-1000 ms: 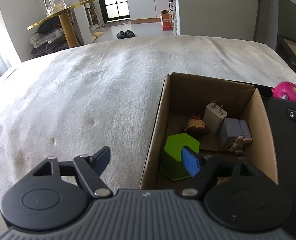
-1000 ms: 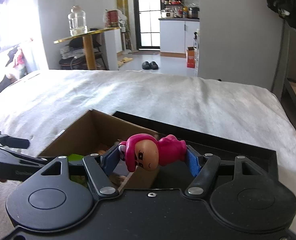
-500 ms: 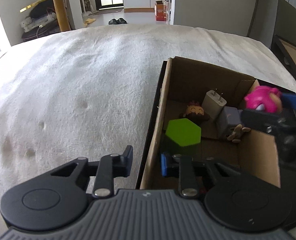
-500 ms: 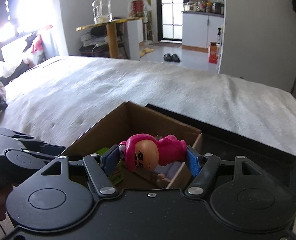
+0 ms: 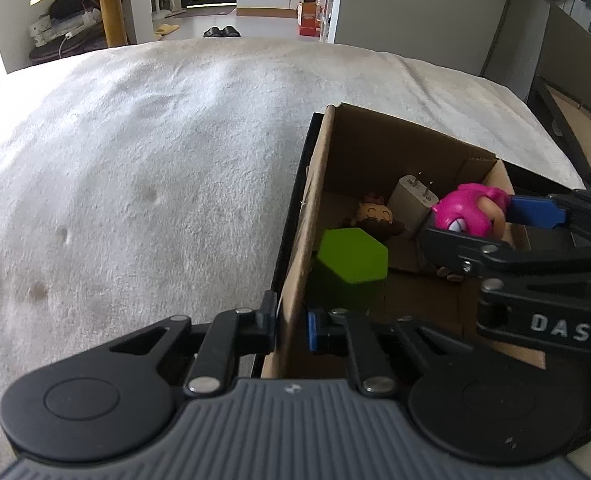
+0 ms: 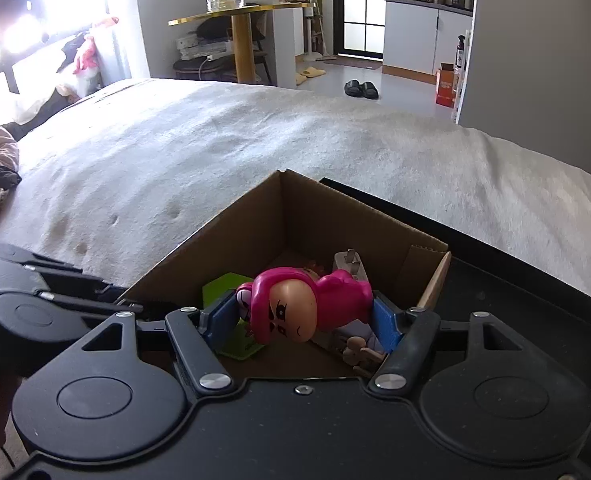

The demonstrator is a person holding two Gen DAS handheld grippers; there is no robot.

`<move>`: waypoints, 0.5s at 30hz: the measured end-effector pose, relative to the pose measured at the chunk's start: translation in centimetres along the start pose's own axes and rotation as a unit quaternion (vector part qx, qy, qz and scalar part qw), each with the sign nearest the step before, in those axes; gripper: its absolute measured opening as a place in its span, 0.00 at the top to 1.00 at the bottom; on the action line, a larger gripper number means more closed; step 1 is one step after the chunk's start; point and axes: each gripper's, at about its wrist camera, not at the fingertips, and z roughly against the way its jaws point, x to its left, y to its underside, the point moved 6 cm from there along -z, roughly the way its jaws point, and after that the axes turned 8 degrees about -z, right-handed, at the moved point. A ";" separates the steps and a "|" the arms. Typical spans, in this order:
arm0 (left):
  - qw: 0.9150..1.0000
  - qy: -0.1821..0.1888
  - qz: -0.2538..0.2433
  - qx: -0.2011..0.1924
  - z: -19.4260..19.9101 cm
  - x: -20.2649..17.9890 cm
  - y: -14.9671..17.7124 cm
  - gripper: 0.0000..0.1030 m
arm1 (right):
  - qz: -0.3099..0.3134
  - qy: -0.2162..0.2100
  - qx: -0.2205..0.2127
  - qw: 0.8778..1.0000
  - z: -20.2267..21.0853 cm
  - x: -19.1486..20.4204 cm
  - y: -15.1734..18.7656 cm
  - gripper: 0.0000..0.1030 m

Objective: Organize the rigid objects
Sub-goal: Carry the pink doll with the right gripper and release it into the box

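Observation:
An open cardboard box (image 5: 311, 216) sits on a bed. My left gripper (image 5: 291, 320) is shut on the box's near left wall, one finger outside and the blue pad inside. My right gripper (image 6: 303, 316) is shut on a pink toy figure (image 6: 307, 304), held lying sideways above the box's inside. From the left wrist, that pink toy figure (image 5: 465, 210) and the right gripper (image 5: 485, 224) hang over the box's right half. Inside lie a green hexagonal block (image 5: 351, 254), a white charger (image 5: 411, 196), a small smiling doll (image 5: 375, 218) and a grey adapter (image 6: 369, 338).
The box stands in a shallow black tray (image 6: 515, 280) on the white blanket (image 5: 155, 160). A second black-rimmed box (image 5: 575, 120) lies off the bed's right edge. Beyond the bed are a gold-topped table (image 6: 231, 12) and floor with slippers.
My left gripper's jaws have gone from wide apart to clamped on the box wall. My right gripper has carried the pink figure from beside the box to over its inside.

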 end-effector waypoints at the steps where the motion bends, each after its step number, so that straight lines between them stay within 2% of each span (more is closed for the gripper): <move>1: 1.000 0.000 0.001 0.000 0.0 0.0 0.0 0.87 | 0.000 0.002 -0.001 1.000 -0.2 0.0 0.0 0.34; 7: 1.000 -0.005 0.000 0.000 0.0 -0.3 -0.2 0.87 | -0.017 0.015 0.005 1.000 -0.2 -0.6 0.2 0.33; 15: 1.000 -0.008 0.001 0.010 0.0 -0.3 -0.3 0.86 | -0.069 0.027 -0.006 0.997 3.0 -2.5 0.4 0.32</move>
